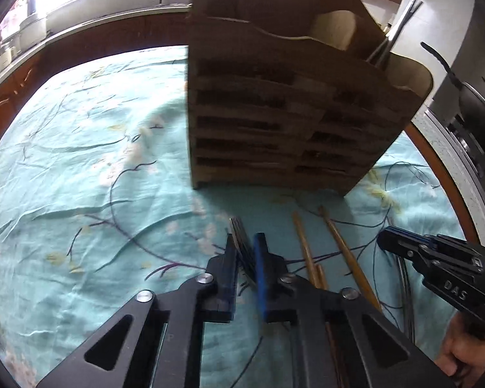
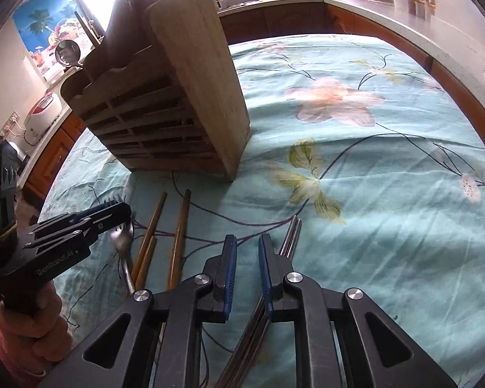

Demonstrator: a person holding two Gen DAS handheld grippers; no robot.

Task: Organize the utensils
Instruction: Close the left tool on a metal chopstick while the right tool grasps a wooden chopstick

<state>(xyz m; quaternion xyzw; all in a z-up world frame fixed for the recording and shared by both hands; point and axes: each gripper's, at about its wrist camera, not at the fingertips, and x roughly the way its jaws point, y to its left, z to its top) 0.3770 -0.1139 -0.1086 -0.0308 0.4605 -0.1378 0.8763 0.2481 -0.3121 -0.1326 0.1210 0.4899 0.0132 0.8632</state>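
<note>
A wooden utensil holder (image 1: 274, 103) with slatted front stands on the teal floral tablecloth; it also shows in the right wrist view (image 2: 165, 106). My left gripper (image 1: 245, 249) is shut on a metal fork (image 1: 242, 245), seen from the side in the right wrist view (image 2: 123, 239). Wooden chopsticks (image 1: 339, 245) lie on the cloth between the grippers, also in the right wrist view (image 2: 165, 236). My right gripper (image 2: 247, 245) is open just above metal chopsticks (image 2: 291, 236) and holds nothing. It shows at the right in the left wrist view (image 1: 384, 239).
The tablecloth (image 2: 371, 194) covers a round table with a wooden rim (image 1: 436, 168). Metal utensils (image 1: 401, 29) stand in the holder's rear compartment. Kitchen counters surround the table; a rice cooker (image 2: 42, 113) sits at left.
</note>
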